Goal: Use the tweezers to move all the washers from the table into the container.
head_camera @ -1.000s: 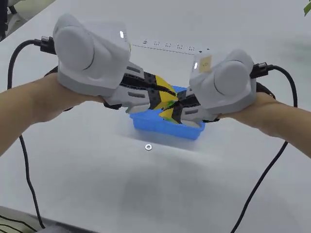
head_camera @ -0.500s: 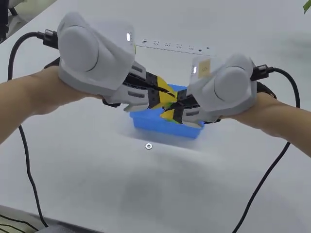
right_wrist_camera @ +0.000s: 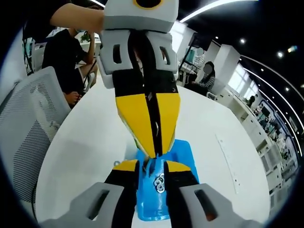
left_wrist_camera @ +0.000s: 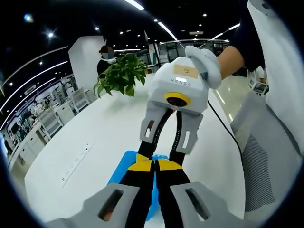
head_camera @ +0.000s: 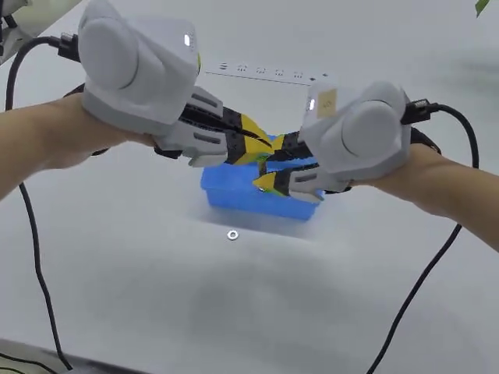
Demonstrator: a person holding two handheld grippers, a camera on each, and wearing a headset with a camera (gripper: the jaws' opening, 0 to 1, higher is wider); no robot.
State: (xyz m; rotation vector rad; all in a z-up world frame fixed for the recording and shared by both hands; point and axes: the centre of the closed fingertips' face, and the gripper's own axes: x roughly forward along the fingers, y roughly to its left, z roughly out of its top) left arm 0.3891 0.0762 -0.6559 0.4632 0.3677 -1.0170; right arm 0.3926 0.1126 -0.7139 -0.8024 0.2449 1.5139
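A: Starting with the left gripper (head_camera: 271, 148): black jaws with yellow tips pressed flat together, just a hairline seam between them in the right gripper view.

B: And meeting the right gripper (head_camera: 263, 182) tip to tip, nose to nose above the shallow blue plastic container (head_camera: 234, 195).

A: Jaws on that one?

B: Nearly together, with a narrow slot between the yellow tips and the other gripper's point sitting right at it. Can't tell whether pinching anything; too small and too crowded to make out.

A: Down inside the container, spotting small silver metal washers (right_wrist_camera: 159, 183) lying on the blue floor, just beyond the right jaws.

B: And a single silver washer (head_camera: 233, 234) out on the white surface (head_camera: 234, 327), lying flat near the container's front wall but apart from it, nearer the camera than both grippers.

A: Further back, a white power strip (head_camera: 265, 72) flat on the surface, well behind the container.

B: Black cables (head_camera: 437, 273) trailing off both grey housings, a hand wrapped around each. Off in the left gripper view, a green leafy plant (left_wrist_camera: 121, 73) past the far edge.
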